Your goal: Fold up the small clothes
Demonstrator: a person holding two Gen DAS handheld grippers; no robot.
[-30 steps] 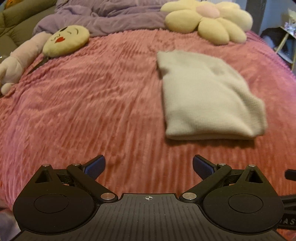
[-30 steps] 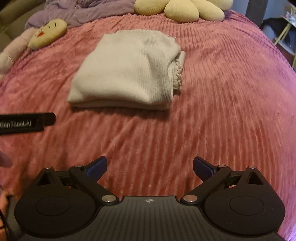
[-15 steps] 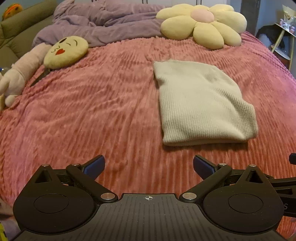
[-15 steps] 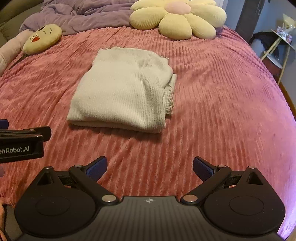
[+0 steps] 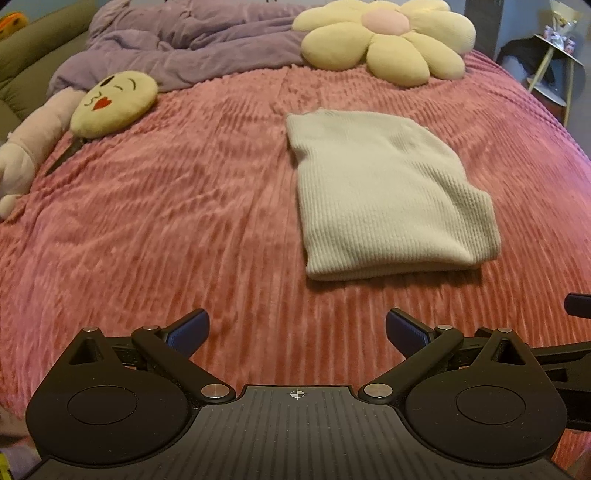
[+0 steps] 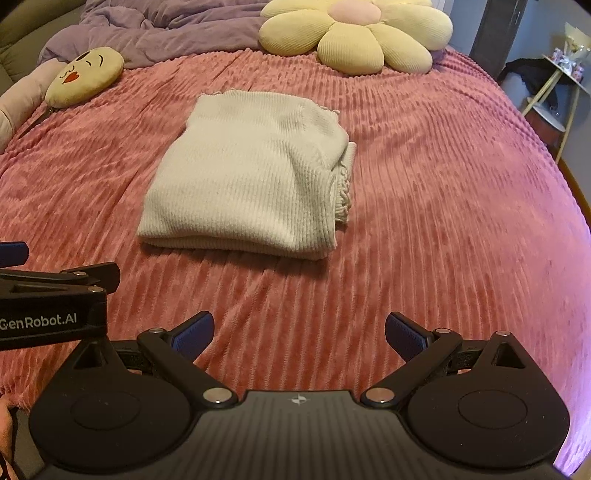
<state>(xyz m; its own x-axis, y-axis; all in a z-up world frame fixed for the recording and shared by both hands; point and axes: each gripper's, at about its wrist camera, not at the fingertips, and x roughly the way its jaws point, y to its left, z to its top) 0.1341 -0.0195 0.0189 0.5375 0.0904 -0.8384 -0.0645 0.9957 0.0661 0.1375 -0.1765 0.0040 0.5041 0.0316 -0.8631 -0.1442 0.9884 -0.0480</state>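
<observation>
Cream knit garment (image 6: 251,177) lies folded; tools apart.

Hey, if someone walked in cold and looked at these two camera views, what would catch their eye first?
Probably the cream knit garment, folded into a neat block in the middle of the pink ribbed bedspread. Next, the big yellow flower pillow at the far edge and the kissing-face emoji cushion at the far left. Both the left gripper and the right gripper are open and empty, short of the garment.
</observation>
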